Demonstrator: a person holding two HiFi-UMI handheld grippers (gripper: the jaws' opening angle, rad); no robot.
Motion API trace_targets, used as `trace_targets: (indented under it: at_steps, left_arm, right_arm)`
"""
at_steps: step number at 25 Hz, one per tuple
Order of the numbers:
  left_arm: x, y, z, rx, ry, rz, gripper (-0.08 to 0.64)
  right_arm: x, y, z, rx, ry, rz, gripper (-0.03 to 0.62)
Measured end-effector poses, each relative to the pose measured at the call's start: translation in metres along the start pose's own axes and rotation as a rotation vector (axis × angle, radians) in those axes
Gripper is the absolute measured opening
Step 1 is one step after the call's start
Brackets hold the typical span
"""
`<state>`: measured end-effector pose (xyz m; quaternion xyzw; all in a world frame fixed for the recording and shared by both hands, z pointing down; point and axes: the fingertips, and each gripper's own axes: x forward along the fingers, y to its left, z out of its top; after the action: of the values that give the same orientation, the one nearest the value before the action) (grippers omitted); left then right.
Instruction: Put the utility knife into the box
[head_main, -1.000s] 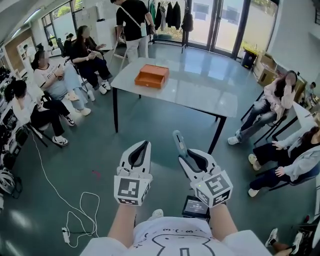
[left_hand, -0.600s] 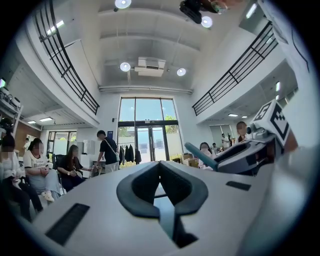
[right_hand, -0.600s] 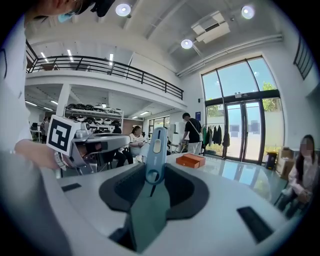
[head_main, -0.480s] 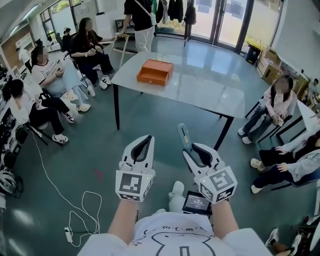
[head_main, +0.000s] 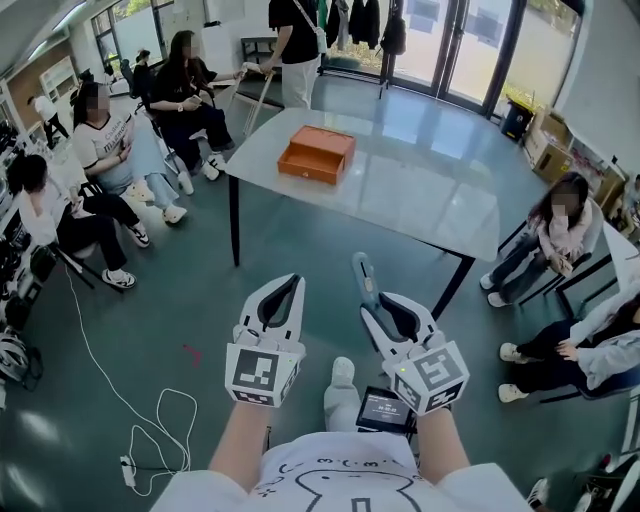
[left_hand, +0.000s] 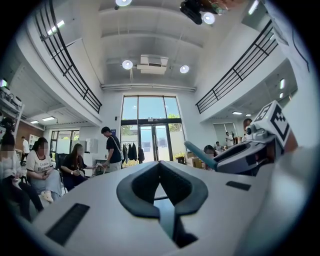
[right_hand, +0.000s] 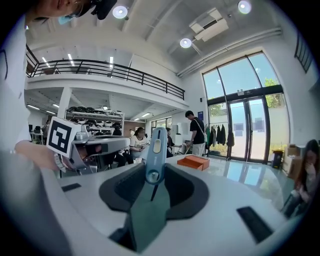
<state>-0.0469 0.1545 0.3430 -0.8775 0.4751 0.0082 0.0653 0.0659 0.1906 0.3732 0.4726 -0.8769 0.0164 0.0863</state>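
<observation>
The knife could pivot or slip out on the way to the box, judging by how little of it is gripped: the right claw (head_main: 385, 318) pinches only the tail end of the blue-grey utility knife (head_main: 362, 283). The person holds both claws at waist height. The knife stands up between the right claw's jaws and juts forward well past their tips, leaning slightly left. Whether a blade is out cannot be seen.

Just beside it, the left claw (head_main: 282, 298) is closed on nothing.

Beyond them lies open green floor, with a loose white cable (head_main: 150, 420) to the left, a likely trip hazard. Farther off stands a glossy bench (head_main: 420, 190). The open orange box (head_main: 316, 154) sits near its far left corner, well apart from both claws. People sit around the bench, so a dropped knife might land near them.
</observation>
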Motion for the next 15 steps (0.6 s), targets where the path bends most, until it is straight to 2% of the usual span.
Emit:
trace_targets:
  at_steps: [6, 11, 15]
  left_arm:
    - [0.050, 0.013, -0.003, 0.019, 0.010, -0.004, 0.015]
    - [0.095, 0.027, -0.023, 0.020, 0.016, 0.023, 0.015]
    - [0.140, 0.042, -0.013, 0.015, 0.030, 0.032, 0.015]
  right_arm:
    - [0.039, -0.038, 0.008, 0.001, -0.010, 0.023, 0.130]
    - [0.077, -0.075, -0.005, 0.001, -0.005, 0.052, 0.130]
    - [0.107, -0.111, 0.012, 0.009, 0.008, 0.074, 0.130]
